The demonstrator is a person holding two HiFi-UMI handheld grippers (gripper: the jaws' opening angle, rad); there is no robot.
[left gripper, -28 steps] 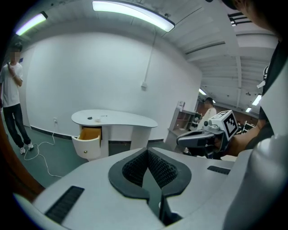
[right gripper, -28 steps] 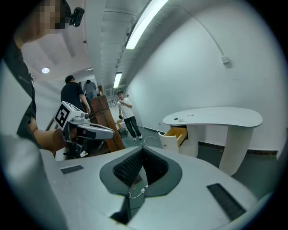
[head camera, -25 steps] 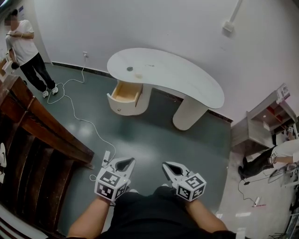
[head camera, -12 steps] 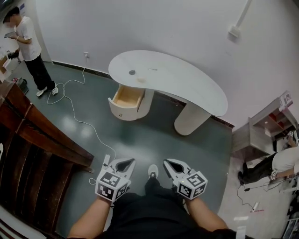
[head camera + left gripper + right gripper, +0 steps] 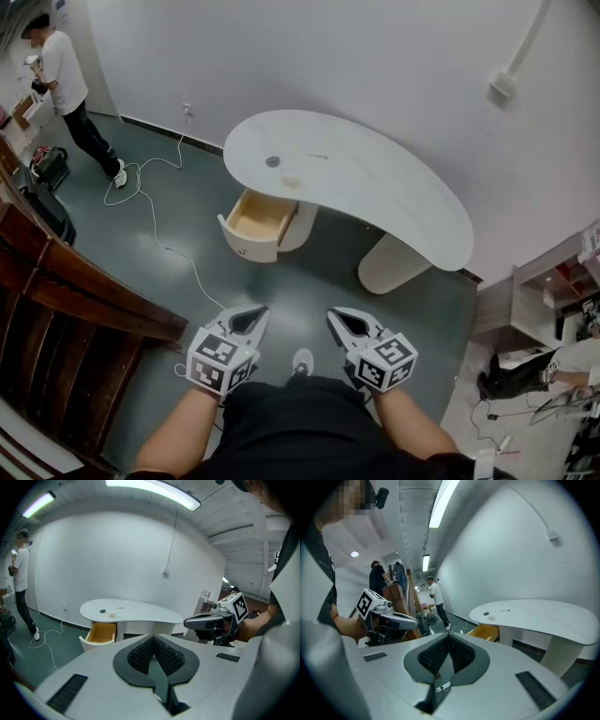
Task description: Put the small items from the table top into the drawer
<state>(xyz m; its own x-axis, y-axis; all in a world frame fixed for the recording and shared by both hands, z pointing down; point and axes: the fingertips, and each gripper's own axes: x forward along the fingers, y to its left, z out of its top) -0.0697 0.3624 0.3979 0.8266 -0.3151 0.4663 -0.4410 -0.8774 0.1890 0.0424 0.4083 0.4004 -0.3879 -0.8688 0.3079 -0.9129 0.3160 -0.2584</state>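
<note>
A white kidney-shaped table (image 5: 375, 192) stands against the wall some way ahead. Its wooden drawer (image 5: 260, 217) is pulled open at the left end. On the top lie a dark round item (image 5: 273, 161), a small pale item (image 5: 293, 181) and a thin dark item (image 5: 319, 157). The same pieces show far off in the left gripper view as the dark item (image 5: 102, 611) and pale item (image 5: 112, 614), above the drawer (image 5: 102, 632). My left gripper (image 5: 251, 314) and right gripper (image 5: 335, 319) are held side by side near my body, both shut and empty, far short of the table.
A white cable (image 5: 150, 211) snakes over the green floor left of the drawer. Dark wooden furniture (image 5: 66, 300) fills the left side. A person in a white shirt (image 5: 58, 75) stands far left. Grey shelving (image 5: 530, 300) and another person (image 5: 553, 361) are at the right.
I have walked toward the table: it and the open drawer sit larger and lower in the head view. Both grippers travelled forward with me, still shut. The bystander has shifted to the upper left.
</note>
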